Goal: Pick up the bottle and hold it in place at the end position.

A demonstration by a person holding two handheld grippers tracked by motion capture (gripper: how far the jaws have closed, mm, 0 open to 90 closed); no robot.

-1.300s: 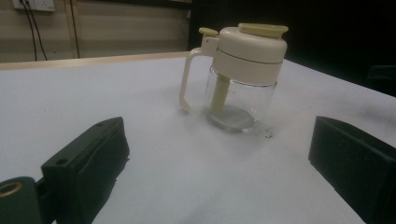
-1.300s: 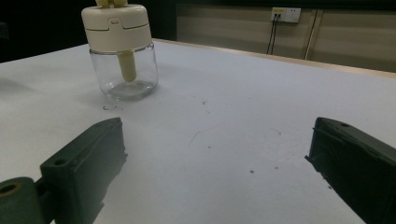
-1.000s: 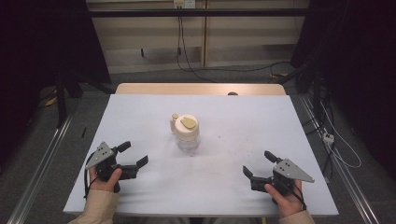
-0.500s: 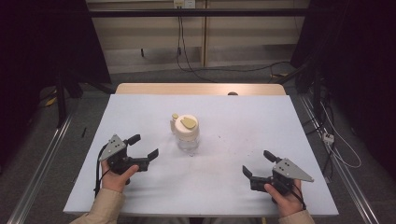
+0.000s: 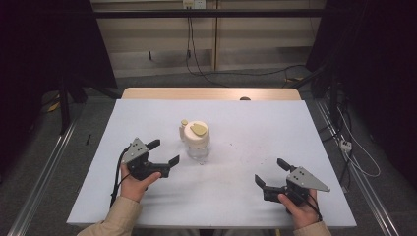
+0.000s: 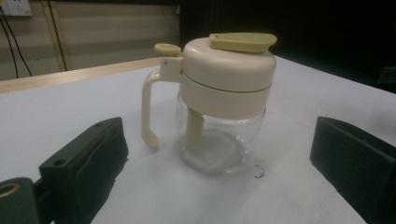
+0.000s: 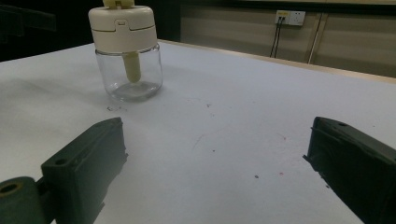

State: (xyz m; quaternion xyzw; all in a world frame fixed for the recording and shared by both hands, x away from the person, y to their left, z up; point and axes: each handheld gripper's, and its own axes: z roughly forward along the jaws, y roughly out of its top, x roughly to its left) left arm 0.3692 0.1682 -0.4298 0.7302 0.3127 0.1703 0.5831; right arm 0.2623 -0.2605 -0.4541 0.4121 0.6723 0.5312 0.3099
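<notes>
A clear glass jar with a cream lid, a handle and a yellow-green flap (image 5: 196, 139) stands upright near the middle of the white table top (image 5: 255, 123). My left gripper (image 5: 164, 152) is open just to the jar's left, its jaws pointing at it. In the left gripper view the jar (image 6: 224, 100) stands close ahead between the two wide-apart jaws, untouched. My right gripper (image 5: 273, 172) is open near the front right of the table, well away from the jar. The right gripper view has the jar (image 7: 127, 51) far off at upper left.
The table's wooden far edge (image 5: 211, 93) runs behind the white top. Cables (image 5: 201, 49) lie on the floor beyond it, and metal rails (image 5: 44, 172) flank both sides. Small dark specks (image 6: 258, 173) dot the surface by the jar.
My left gripper has moved right and forward toward the jar, ending close beside it. The right gripper and the jar have stayed where they were.
</notes>
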